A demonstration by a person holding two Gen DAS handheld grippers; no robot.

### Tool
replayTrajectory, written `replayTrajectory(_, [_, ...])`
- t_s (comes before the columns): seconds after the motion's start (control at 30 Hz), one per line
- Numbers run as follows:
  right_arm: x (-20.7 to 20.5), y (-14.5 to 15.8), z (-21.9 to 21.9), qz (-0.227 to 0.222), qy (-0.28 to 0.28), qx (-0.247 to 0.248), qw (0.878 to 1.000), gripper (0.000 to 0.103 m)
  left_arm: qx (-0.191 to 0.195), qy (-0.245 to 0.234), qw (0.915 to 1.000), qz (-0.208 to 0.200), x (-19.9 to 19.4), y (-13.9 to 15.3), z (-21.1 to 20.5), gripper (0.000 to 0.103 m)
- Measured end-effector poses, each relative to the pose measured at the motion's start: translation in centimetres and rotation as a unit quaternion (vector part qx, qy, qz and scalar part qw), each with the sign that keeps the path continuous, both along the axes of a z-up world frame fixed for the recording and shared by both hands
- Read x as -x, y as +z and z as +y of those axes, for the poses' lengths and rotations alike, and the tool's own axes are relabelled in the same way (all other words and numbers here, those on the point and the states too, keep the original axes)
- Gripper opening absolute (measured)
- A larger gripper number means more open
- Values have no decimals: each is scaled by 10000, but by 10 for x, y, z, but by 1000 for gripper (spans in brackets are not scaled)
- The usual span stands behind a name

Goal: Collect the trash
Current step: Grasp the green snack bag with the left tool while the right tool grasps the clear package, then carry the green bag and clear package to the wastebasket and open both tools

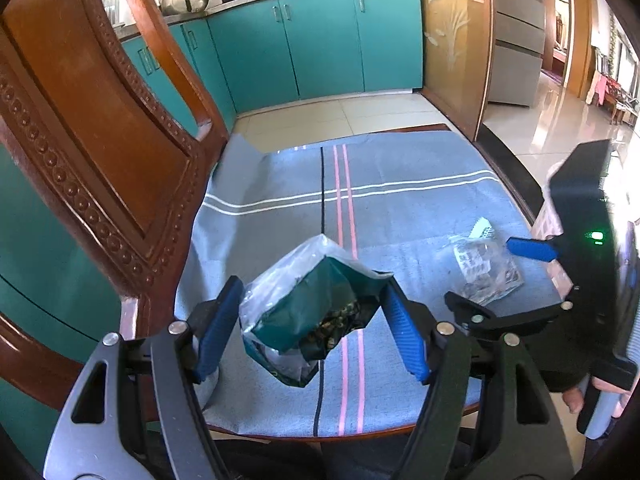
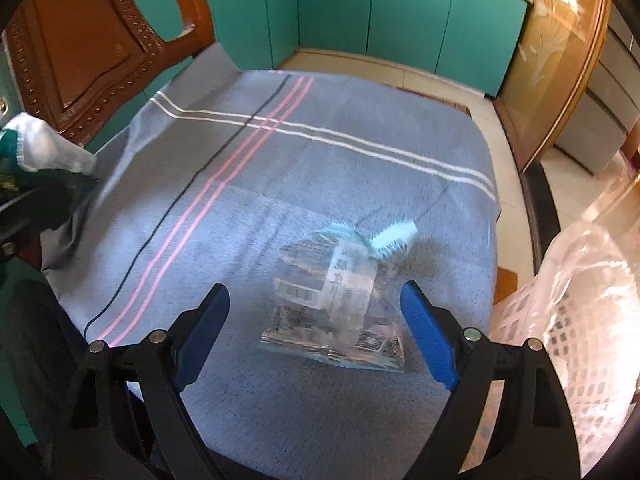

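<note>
A crumpled green and clear snack bag (image 1: 310, 312) sits between the blue pads of my left gripper (image 1: 314, 328), which is closed against its sides; I cannot tell whether it is lifted off the blue striped cloth (image 1: 400, 200). The bag also shows at the left edge of the right wrist view (image 2: 44, 152). A clear printed wrapper (image 2: 340, 308) lies flat on the cloth. My right gripper (image 2: 316, 332) is open and hangs over it, fingers on either side. The wrapper (image 1: 480, 264) and right gripper (image 1: 492, 280) show in the left wrist view too.
The cloth (image 2: 360, 160) covers a chair seat with a carved wooden back (image 1: 100, 140) on the left. Teal cabinets (image 1: 320, 40) stand behind. A pink basket lined with clear plastic (image 2: 580, 300) is at the right of the seat.
</note>
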State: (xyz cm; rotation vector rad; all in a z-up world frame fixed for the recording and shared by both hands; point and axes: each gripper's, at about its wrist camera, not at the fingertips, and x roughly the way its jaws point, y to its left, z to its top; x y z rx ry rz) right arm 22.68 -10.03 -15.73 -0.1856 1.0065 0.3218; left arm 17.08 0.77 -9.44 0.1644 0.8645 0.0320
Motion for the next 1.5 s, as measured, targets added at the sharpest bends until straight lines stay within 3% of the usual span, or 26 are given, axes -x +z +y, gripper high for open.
replayTrajectory(0.2, [3, 6, 7, -256, 9, 286, 9993, 86, 6, 165, 9998, 115, -4, -6, 6, 72])
replayTrajectory(0.6, [-19, -24, 18, -109, -142, 690, 9975, 85, 53, 264, 9995, 140, -3, -7, 6, 72])
replayTrajectory(0.7, [-17, -24, 20, -190, -104, 768, 9968, 65, 59, 287, 9994, 161, -4, -8, 6, 72])
replayTrajectory(0.8, [-17, -20, 15, -203, -119, 636, 9977, 53, 58, 302, 9994, 161, -3, -8, 6, 72])
replayTrajectory(0.87, [-17, -17, 11, -161, -151, 510, 9985, 51, 62, 306, 9994, 153, -3, -8, 7, 72])
replayTrajectory(1.2, [4, 29, -10, -570, -280, 18, 9980, 49, 49, 298, 9995, 2, 3, 1, 3, 72])
replayTrajectory(1.5, [26, 79, -59, -1112, -637, -452, 9907, 49, 111, 52, 9995, -307, 9, 23, -19, 71])
